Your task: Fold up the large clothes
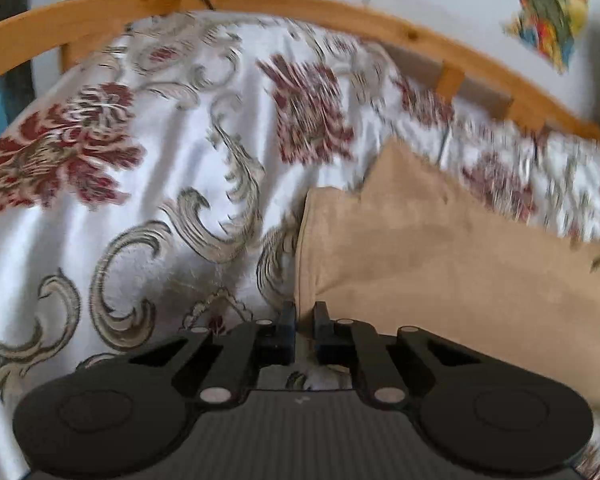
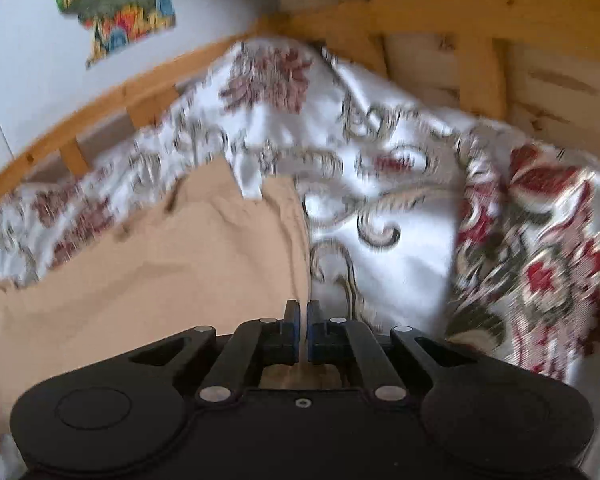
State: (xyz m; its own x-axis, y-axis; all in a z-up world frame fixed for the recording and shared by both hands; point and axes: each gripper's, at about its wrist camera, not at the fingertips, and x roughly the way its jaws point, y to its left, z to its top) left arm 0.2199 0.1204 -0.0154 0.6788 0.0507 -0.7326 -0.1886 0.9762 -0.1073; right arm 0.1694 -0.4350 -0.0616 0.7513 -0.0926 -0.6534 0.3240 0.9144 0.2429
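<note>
Both tongs are sitting low over the bed, and I am reading each pair as drawn nearly together. On the left tongs [image 1: 303, 314] a narrow gap is showing between the tips, right at the left edge of the tan garment [image 1: 440, 264], and I cannot tell whether any of its cloth is pinched there. On the right tongs [image 2: 303, 314] the blue pads [image 2: 296, 330] are almost meeting at the garment's right edge, with a sliver of tan showing behind them lower down; again I cannot tell if the fabric is actually caught. The garment itself is lying spread on the floral bedspread [image 1: 148, 208], running back toward the wooden bed rail [image 1: 340, 8], with a flap of the bedspread draped over its far end in the right view. I am judging that I am working the two near corners for a fold away from me. To do that well, I am making sure each pinch takes only the tan cloth and none of the bedspread beneath, since the two are lying flush. I am keeping both hands level with each other so the fold line stays straight, and lifting only enough to clear the surface. Motion blur is smearing both views, so I am slowing down before committing.
</note>
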